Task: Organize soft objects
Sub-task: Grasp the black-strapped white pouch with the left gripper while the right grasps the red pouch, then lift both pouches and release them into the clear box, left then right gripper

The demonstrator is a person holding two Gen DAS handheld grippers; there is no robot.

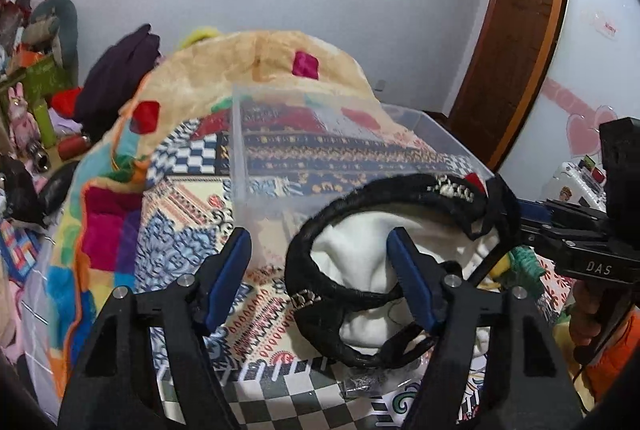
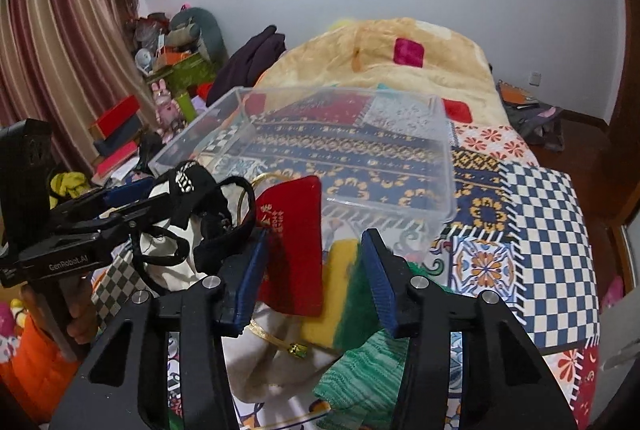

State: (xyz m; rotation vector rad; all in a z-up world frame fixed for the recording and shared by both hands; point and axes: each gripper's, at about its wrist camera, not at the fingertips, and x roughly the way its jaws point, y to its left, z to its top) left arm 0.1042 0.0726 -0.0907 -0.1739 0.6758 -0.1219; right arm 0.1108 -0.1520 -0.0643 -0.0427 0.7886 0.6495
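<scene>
A clear plastic bin (image 1: pixel 320 158) (image 2: pixel 340 158) stands empty on the patterned bedspread. In the left wrist view my left gripper (image 1: pixel 320 278) is open above the bed, its right pad against a white cloth with black straps (image 1: pixel 360 262). My right gripper enters from the right (image 1: pixel 516 214), shut on a black strap of that cloth. In the right wrist view my right gripper (image 2: pixel 316 270) looks open over a red pouch (image 2: pixel 292 242) and a yellow-green sponge (image 2: pixel 340 294), holding nothing. The two views disagree. My left gripper (image 2: pixel 132 198) shows at the left, pinching the black strap (image 2: pixel 188 186).
A beige blanket with coloured squares (image 2: pixel 400 62) is heaped behind the bin. A green knit cloth (image 2: pixel 360 374) lies near me. A dark garment (image 1: pixel 120 78) and cluttered boxes (image 2: pixel 120 126) stand at the left. A wooden door (image 1: pixel 516 42) is at the right.
</scene>
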